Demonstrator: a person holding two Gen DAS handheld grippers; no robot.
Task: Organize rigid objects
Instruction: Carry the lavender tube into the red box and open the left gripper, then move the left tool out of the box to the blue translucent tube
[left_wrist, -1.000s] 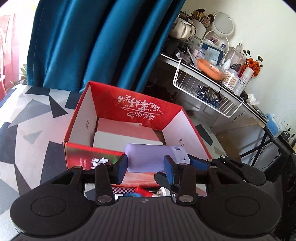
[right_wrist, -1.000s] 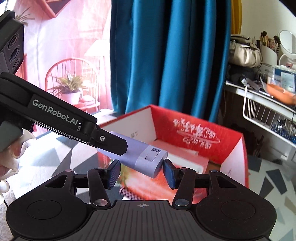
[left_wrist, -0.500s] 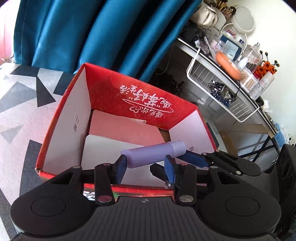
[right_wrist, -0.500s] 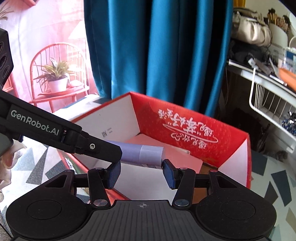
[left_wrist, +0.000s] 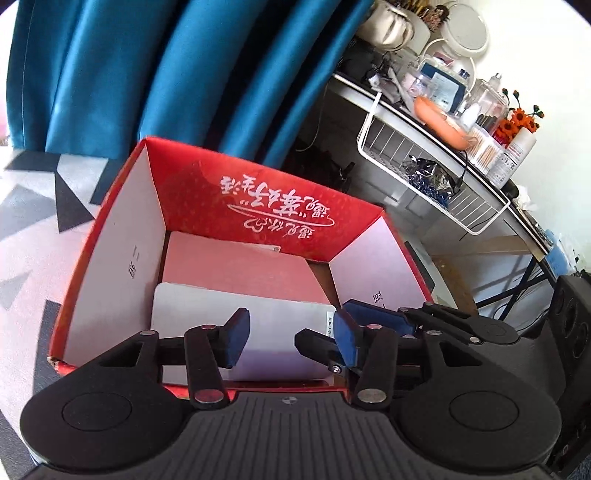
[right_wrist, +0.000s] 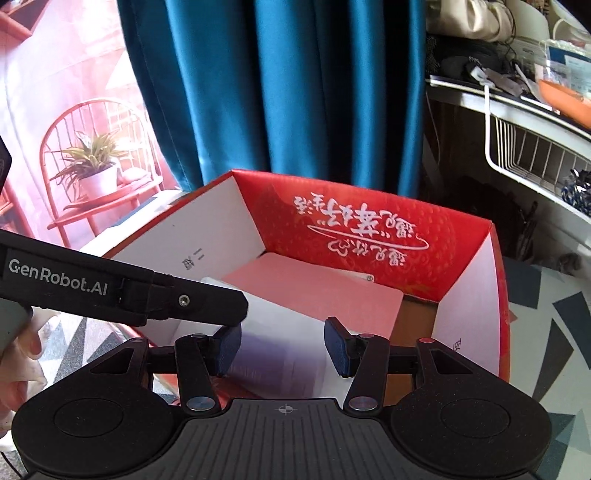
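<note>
With both tongs over the red cardboard box (left_wrist: 122, 236), the left tongs (left_wrist: 291, 341) opening and the right tongs (right_wrist: 282, 349) released, both grasping nothing, the purple thing is out of sight, so lift straight clear of the white card (left_wrist: 199, 306).

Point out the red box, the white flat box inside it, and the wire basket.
red box (left_wrist: 280, 206): left wrist view, on its far inner wall with white lettering.
white flat box (left_wrist: 280, 314): left wrist view, on its top face.
wire basket (left_wrist: 391, 147): left wrist view, on its white wires.
</note>
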